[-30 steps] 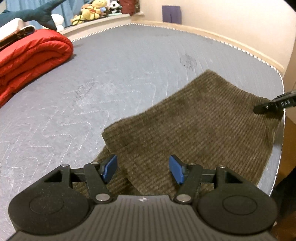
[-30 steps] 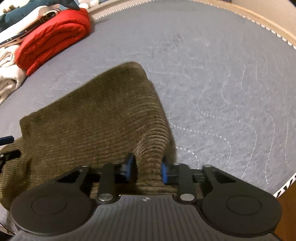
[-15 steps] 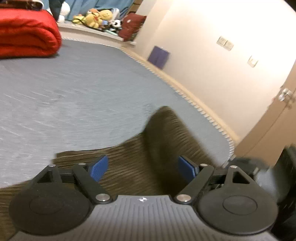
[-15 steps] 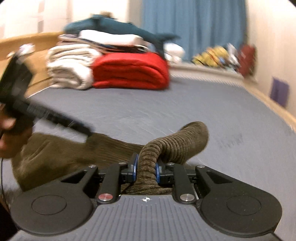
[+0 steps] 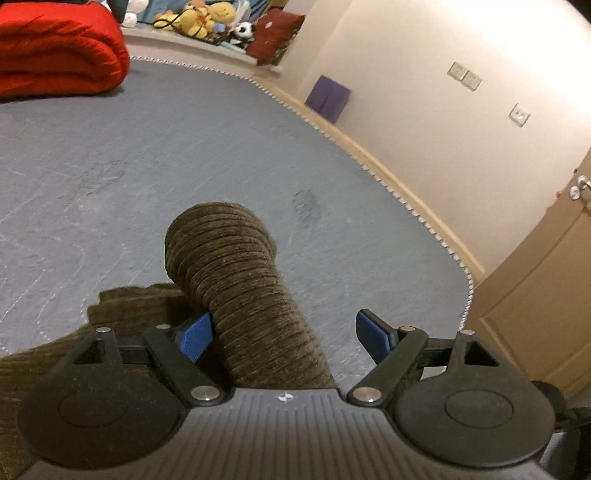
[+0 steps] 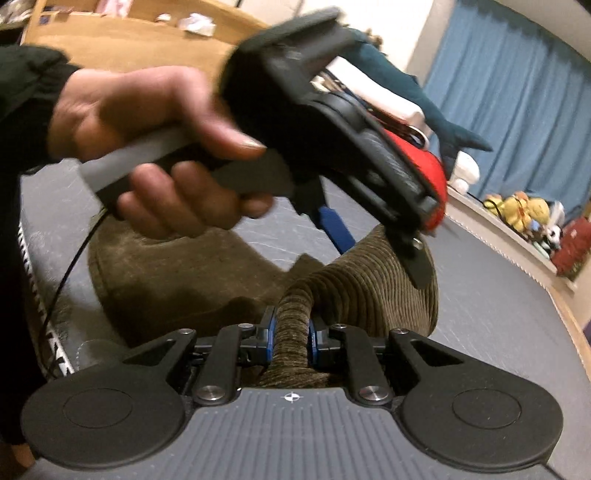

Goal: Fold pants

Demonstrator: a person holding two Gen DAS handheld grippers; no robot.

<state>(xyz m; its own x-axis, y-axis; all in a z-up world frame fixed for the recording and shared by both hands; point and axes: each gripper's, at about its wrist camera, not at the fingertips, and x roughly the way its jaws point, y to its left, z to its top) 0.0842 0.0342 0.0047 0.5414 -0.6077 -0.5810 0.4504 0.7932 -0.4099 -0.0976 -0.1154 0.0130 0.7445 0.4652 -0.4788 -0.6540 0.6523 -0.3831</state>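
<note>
**Right jaws pinching a raised fold of corduroy pants, left jaws spread beside it**

Tightly closed, the right gripper [image 6: 290, 341] has its jaws pressed onto a narrow bunched ridge of the pants [image 6: 354, 291], the blue pads squeezing the cloth from both sides. The fabric is a dark olive-brown corduroy with thick ribs, and from the pinch it rises and arches over in a rounded hump before dropping to the bed. More of the garment lies flatter to the left of that hump, near the mattress corner.

By contrast, the left gripper [image 5: 284, 334] has its jaws spread wide. The same ribbed cloth [image 5: 236, 280] stands up between them as a rolled tube; it touches the left blue pad [image 5: 195, 334], while the right pad [image 5: 373, 338] stands clear of it with mattress showing in the gap. The rest of the pants spreads low at the lower left of this view.

From the right wrist view, the left hand [image 6: 155, 147] grips the handle of the left tool above the hump, blurred.

Beneath everything is the grey quilted mattress [image 5: 184, 155]. Farther off sit a folded red blanket [image 5: 55, 51], plush toys [image 5: 207, 18] on a ledge, a blue curtain [image 6: 517, 92], and a purple square [image 5: 328, 98] against the cream wall.
</note>
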